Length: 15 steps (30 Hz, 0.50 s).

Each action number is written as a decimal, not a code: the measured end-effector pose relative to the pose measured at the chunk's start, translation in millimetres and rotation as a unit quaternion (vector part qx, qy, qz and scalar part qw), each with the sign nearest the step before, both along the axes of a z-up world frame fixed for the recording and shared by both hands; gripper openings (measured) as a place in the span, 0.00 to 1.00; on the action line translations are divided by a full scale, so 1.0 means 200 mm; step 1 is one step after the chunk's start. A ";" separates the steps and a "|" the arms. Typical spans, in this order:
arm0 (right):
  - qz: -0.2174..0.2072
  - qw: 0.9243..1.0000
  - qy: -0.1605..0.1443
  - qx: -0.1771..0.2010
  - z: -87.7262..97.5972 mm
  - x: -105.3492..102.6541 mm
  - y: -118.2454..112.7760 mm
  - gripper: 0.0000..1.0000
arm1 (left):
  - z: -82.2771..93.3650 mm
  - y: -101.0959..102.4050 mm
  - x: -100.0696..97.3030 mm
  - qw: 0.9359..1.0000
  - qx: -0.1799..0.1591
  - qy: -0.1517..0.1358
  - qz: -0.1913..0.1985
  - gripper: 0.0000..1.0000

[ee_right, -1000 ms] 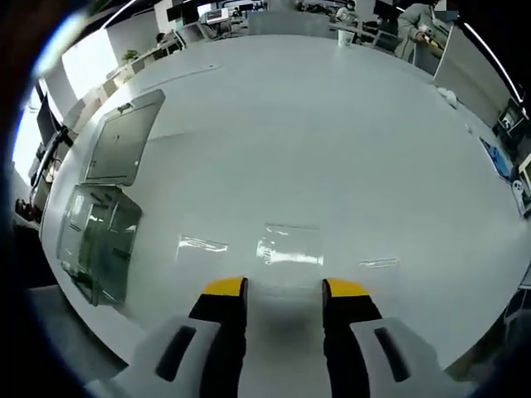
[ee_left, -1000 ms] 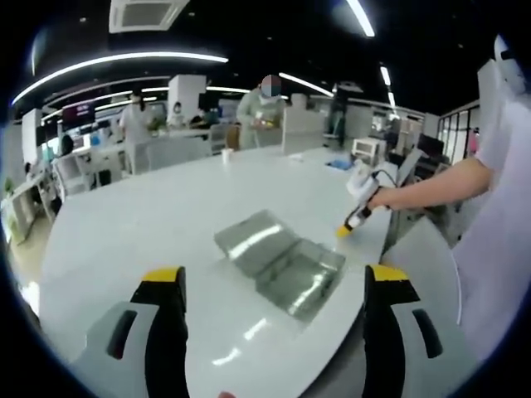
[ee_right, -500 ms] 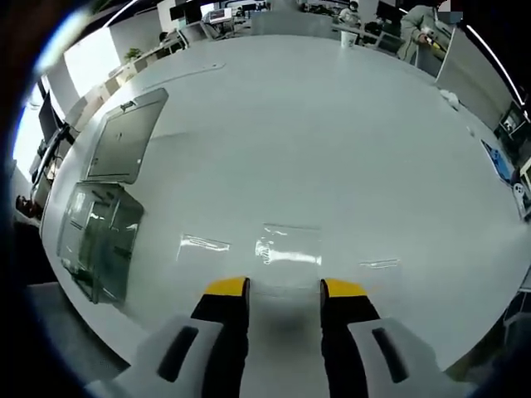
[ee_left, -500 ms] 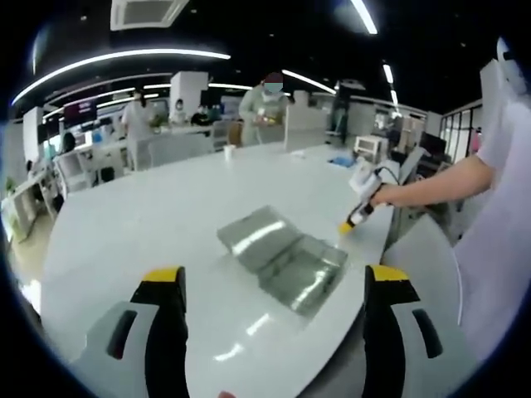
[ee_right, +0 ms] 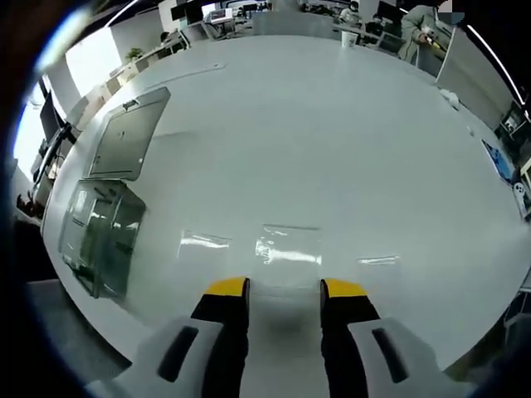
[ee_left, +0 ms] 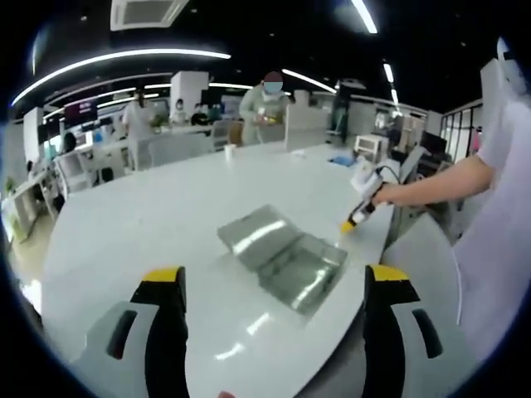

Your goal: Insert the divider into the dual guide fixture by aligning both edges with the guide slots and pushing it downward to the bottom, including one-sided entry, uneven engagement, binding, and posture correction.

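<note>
The clear dual guide fixture [ee_left: 303,269] stands on the white table, with the flat grey divider [ee_left: 255,230] lying right behind it, touching or nearly so. My left gripper [ee_left: 275,278] hovers in front of the fixture, its jaws wide apart and empty. In the right gripper view the fixture [ee_right: 98,236] stands at the far left by the table edge, and the divider [ee_right: 129,137] lies flat beyond it. My right gripper [ee_right: 284,290] is open over bare table, well to the right of both, with nothing between its jaws. In the left gripper view a hand holds the right gripper [ee_left: 358,214] beyond the fixture.
The white table [ee_right: 332,149] is large and rounded, and its near edge runs close under both grippers. A person's arm and white sleeve [ee_left: 489,215] fill the right of the left gripper view. People and desks stand beyond the table's far side [ee_left: 265,104].
</note>
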State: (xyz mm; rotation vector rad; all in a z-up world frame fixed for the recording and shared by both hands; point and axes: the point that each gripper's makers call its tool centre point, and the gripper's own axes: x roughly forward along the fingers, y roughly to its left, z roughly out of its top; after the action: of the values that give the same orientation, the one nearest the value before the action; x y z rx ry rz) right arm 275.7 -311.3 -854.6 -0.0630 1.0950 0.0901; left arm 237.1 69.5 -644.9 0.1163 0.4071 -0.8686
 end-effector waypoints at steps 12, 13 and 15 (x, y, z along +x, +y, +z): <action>0.009 1.000 -0.021 0.000 0.09 0.01 -0.01 0.30 | -0.01 -0.01 0.00 1.000 0.002 0.001 -0.002 0.86; 0.011 1.000 -0.025 -0.001 0.10 0.02 -0.01 0.30 | -0.01 -0.01 0.00 1.000 0.002 0.002 -0.003 0.86; 0.015 0.999 -0.030 -0.004 0.13 0.02 -0.01 0.30 | -0.01 -0.01 0.00 1.000 0.002 0.002 -0.003 0.86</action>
State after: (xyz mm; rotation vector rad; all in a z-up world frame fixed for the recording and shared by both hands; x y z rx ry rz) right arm 279.9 -312.9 -829.4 -0.0885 1.0338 0.1108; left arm 236.6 67.1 -647.8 0.1194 0.4120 -0.8744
